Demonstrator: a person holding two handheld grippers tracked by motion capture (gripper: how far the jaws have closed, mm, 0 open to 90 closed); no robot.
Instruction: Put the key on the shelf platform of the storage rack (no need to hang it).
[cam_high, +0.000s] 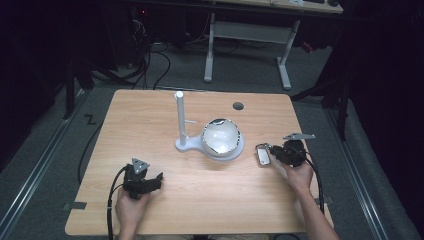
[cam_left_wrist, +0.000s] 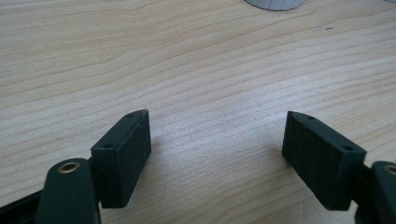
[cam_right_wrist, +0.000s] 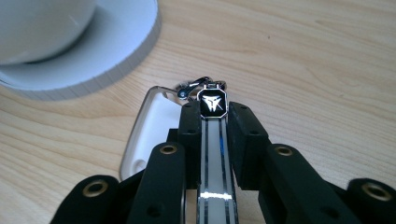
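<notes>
Now right claw clenched on key fob — fob upright between pads.

One counter carries one white stand, one shiny bowl, one key fob and two tools: left, right.

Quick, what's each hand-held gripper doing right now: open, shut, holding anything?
Left hand-held gripper: open, nothing between its jaws, over bare table.
Right hand-held gripper: shut on a key fob, edge-on between the pads.
</notes>
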